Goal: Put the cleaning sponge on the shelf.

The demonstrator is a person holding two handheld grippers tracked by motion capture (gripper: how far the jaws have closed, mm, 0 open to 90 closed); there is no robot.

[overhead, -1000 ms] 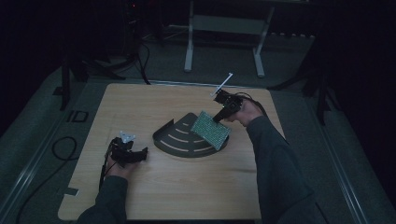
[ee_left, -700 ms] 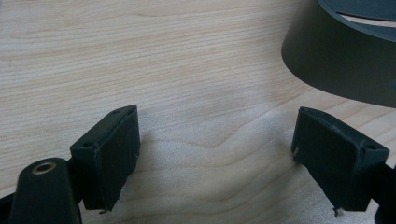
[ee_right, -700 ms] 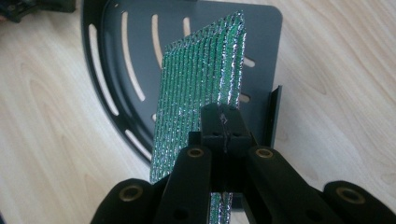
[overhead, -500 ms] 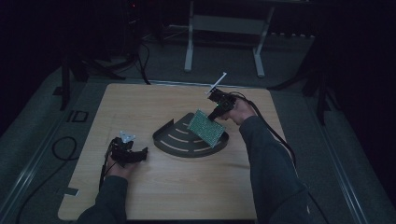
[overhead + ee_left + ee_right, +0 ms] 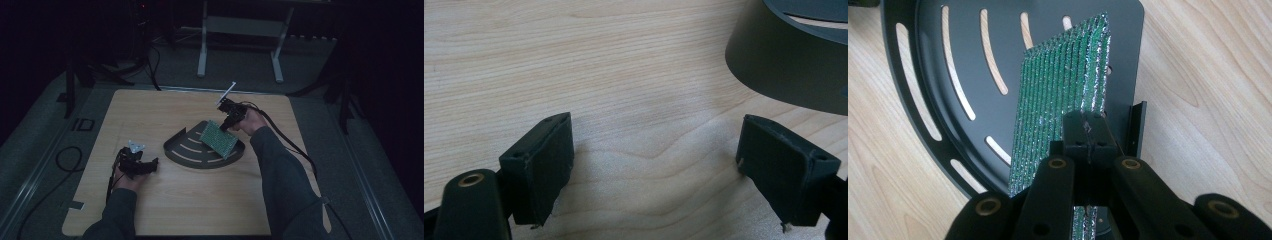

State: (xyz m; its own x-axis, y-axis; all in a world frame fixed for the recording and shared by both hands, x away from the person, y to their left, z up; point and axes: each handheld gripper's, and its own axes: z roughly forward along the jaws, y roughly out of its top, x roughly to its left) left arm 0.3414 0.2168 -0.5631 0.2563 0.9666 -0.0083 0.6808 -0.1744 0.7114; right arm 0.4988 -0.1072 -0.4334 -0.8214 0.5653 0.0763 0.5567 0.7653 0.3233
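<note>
A green circuit board (image 5: 219, 138) (image 5: 1063, 100) is held tilted above a dark quarter-round slotted tray (image 5: 185, 150) (image 5: 928, 65) at the table's middle. My right gripper (image 5: 231, 120) (image 5: 1087, 130) is shut on the board's upper edge, its jaws pressed together over the thin edge. My left gripper (image 5: 150, 165) (image 5: 654, 170) rests low on the wooden table at the left, jaws wide open with bare wood between them. The tray's curved wall (image 5: 789, 65) stands just beyond its right jaw.
The wooden table (image 5: 150, 110) has rounded corners and sits on a grey floor. A metal stand (image 5: 240, 30) and cables lie beyond the far edge. A cable (image 5: 290, 142) trails from my right gripper along the sleeve.
My right gripper has lifted and drawn the green board slightly left and back over the tray, tilting it more upright. My left gripper has stayed put.
</note>
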